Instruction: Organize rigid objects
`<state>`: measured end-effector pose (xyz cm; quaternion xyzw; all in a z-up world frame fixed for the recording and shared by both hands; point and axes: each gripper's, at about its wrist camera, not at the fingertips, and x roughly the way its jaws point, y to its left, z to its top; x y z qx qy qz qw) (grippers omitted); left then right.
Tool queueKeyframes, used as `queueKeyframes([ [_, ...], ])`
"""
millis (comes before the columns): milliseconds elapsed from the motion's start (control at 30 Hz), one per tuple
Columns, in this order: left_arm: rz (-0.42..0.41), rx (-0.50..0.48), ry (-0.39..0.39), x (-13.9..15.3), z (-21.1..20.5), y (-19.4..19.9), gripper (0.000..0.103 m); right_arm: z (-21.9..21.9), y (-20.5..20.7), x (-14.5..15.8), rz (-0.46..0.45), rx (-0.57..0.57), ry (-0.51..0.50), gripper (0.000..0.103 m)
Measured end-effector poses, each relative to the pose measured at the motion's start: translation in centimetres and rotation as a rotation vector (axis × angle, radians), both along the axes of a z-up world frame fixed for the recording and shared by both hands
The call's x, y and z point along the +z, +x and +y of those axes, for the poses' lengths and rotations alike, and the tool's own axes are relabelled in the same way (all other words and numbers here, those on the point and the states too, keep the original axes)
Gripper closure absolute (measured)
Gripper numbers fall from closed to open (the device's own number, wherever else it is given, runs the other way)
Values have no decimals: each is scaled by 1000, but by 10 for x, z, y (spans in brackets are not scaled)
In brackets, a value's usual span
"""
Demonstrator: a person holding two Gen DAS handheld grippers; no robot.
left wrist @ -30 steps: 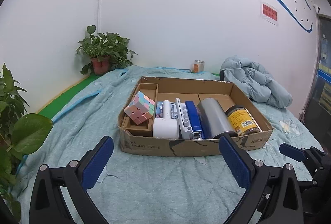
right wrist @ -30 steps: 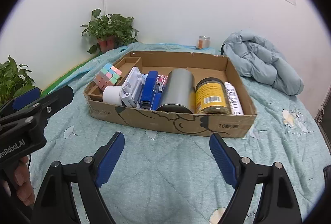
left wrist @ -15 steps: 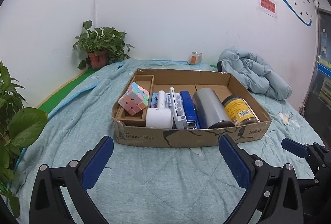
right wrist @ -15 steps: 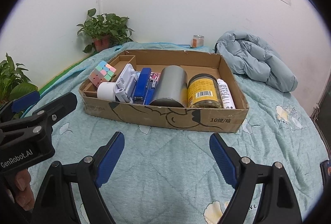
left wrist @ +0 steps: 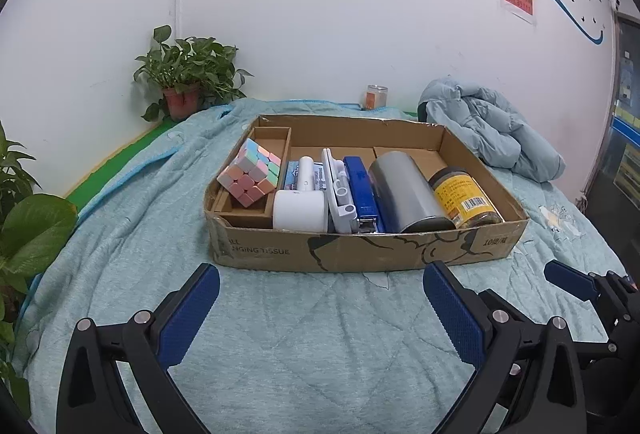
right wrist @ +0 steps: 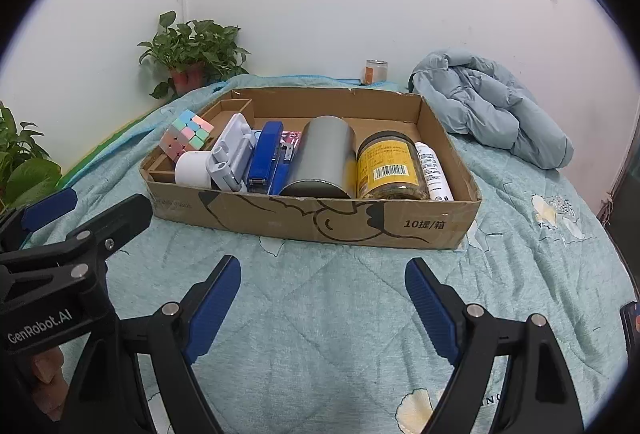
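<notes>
While you hold both tools low over the quilt [left wrist: 304, 346], your left gripper [left wrist: 320, 298] has its blue pads spread wide with nothing between them, and your right gripper [right wrist: 322, 294] is spread just as wide and empty too. Both point at the cardboard box [left wrist: 360, 254], which sits on the quilt a little beyond the fingertips, untouched by either tool.

Inside the box you have a row of things packed side by side. At the left end a pastel puzzle cube [left wrist: 250, 177] rests tilted in its own narrow cardboard compartment. Next comes a white cylinder [left wrist: 299, 209], then a white plastic case [left wrist: 338, 189] standing on edge, a blue stapler [left wrist: 362, 189], a grey metal can [left wrist: 404, 193] lying on its side, and a jar with a yellow label [left wrist: 464, 197]. From your right view a white tube [right wrist: 432, 169] lies against the box's right wall, just beside the jar.

Your left hand's fingers [right wrist: 46, 370] show at the lower left of that view, under the left tool's handle.

Behind the box lie a light blue jacket [left wrist: 492, 129], a potted plant [left wrist: 188, 73] and a small jar [left wrist: 376, 97] by the wall
</notes>
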<state>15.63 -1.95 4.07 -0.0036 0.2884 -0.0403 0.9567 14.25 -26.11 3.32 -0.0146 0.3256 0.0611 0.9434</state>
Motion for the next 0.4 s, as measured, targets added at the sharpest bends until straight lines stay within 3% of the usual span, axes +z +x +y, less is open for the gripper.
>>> queueKeyframes([
  [400,14,-40,-13,-11,2,21,1,-5,12,-3,2,-16,-10,19],
])
